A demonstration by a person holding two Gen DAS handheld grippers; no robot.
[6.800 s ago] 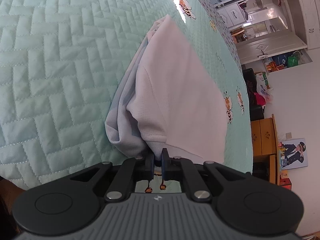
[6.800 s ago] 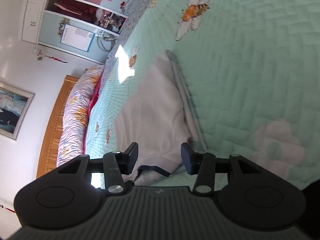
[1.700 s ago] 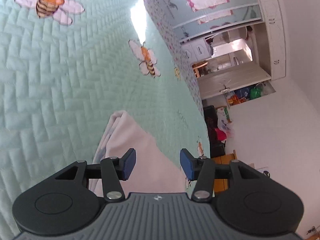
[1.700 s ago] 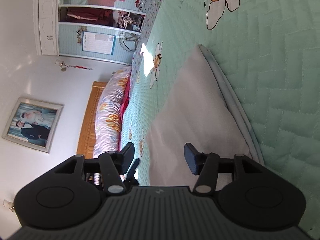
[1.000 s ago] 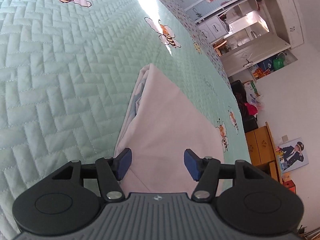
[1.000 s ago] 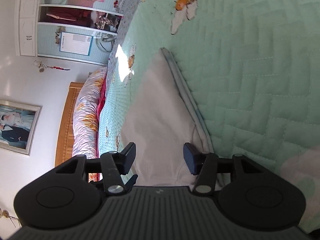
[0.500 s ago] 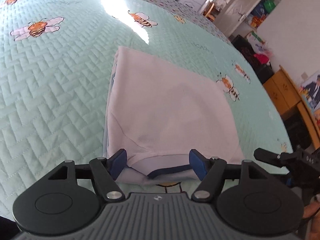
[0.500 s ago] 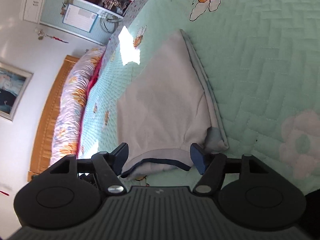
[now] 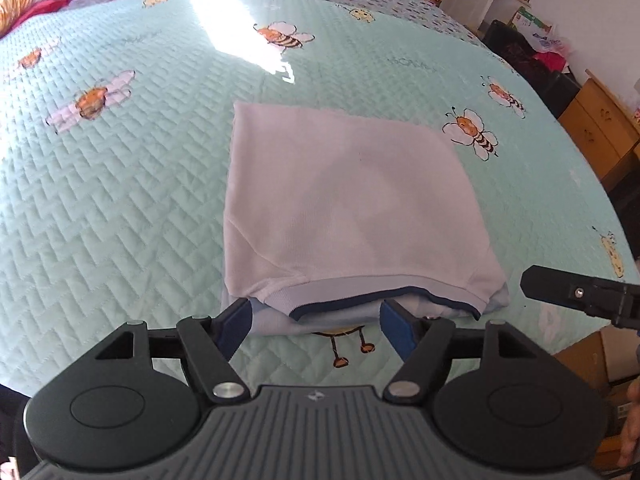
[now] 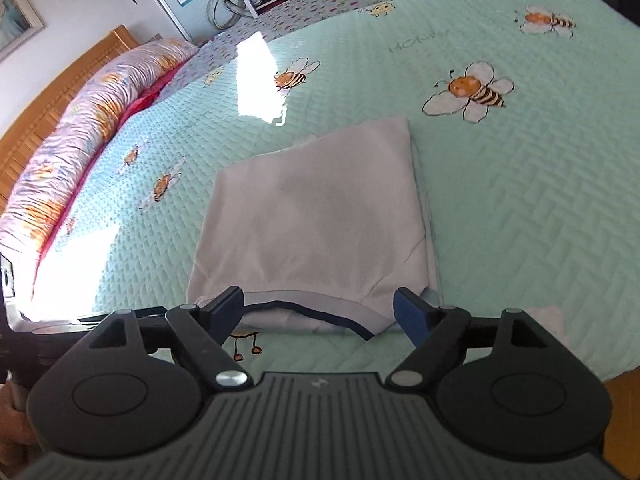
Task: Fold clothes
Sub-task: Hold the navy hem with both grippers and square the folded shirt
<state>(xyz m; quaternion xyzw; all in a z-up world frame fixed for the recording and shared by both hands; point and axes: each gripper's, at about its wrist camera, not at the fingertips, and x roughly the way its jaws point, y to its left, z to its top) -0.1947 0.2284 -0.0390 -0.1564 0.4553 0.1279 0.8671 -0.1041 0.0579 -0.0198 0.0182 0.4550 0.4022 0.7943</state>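
A white shirt (image 9: 344, 204) with a pale blue, navy-edged hem lies folded into a flat rectangle on the mint bee-print quilt (image 9: 120, 184). My left gripper (image 9: 316, 330) hovers open just short of the shirt's near hem, with nothing between its blue pads. In the right wrist view the same folded shirt (image 10: 316, 224) lies ahead, and my right gripper (image 10: 320, 312) is open at its near edge, holding nothing. The right gripper's finger (image 9: 576, 292) shows at the right of the left wrist view.
A floral bolster (image 10: 80, 140) and a wooden headboard (image 10: 48, 96) run along the bed's far left. Wooden cabinets (image 9: 600, 128) and clutter stand beyond the bed's right edge. The bed's near edge drops off just below the shirt.
Both grippers have pulled back and levelled out, so the whole folded shirt now lies in view ahead. Both stay open; the shirt has not moved.
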